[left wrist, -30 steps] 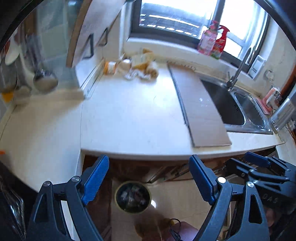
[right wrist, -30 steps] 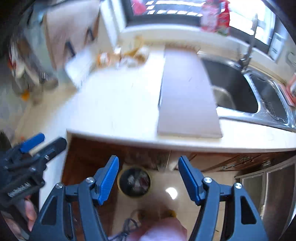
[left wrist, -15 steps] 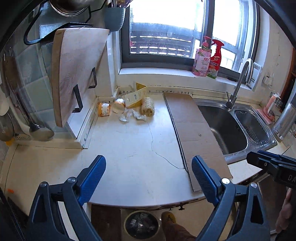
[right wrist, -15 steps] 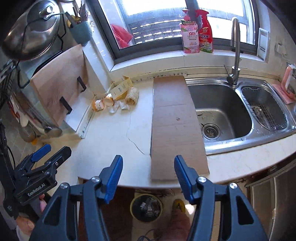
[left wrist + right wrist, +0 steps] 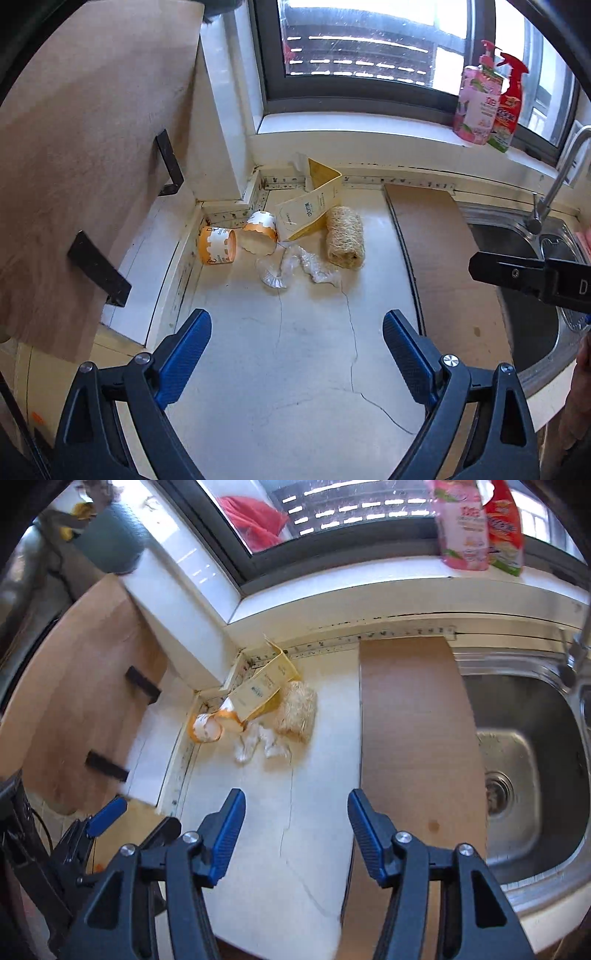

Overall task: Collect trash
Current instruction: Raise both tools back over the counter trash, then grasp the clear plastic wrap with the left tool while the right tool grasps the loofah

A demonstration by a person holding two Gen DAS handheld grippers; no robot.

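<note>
Ahead of both pairs of tongs, in the far left corner of the cream stone counter (image 5: 295, 369), lay the litter, well apart from either tip. The left tongs (image 5: 297, 343) had just been spreading and stood wide with nothing between their blue pads; the right tongs (image 5: 295, 823) had just been narrowing, yet they too gaped on bare counter. From the left tongs the heap lay straight forward; from the right it lay forward and off to the left, so I judged the left hand better lined up with it, though neither looked clearly closer.

Largest of the surroundings were the window (image 5: 369, 55) above the sill and the steel sink (image 5: 517, 768) at the right, with a long brown board (image 5: 413, 738) lying between sink and litter, its length running away from the tongs. A wooden chopping board with black handles (image 5: 92, 166) leaned at the left.

Within the heap, a folded cream-and-yellow cardboard carton (image 5: 310, 210) was propped against the back edge. Touching its right side lay a straw-coloured fibre roll (image 5: 345, 238), long axis pointing away from the tongs. Two orange-and-white paper cups (image 5: 218, 245) lay on their sides at the left, and a crumpled clear plastic wrapper (image 5: 295, 267) sat nearest the tongs, probably the easiest first pick.
</note>
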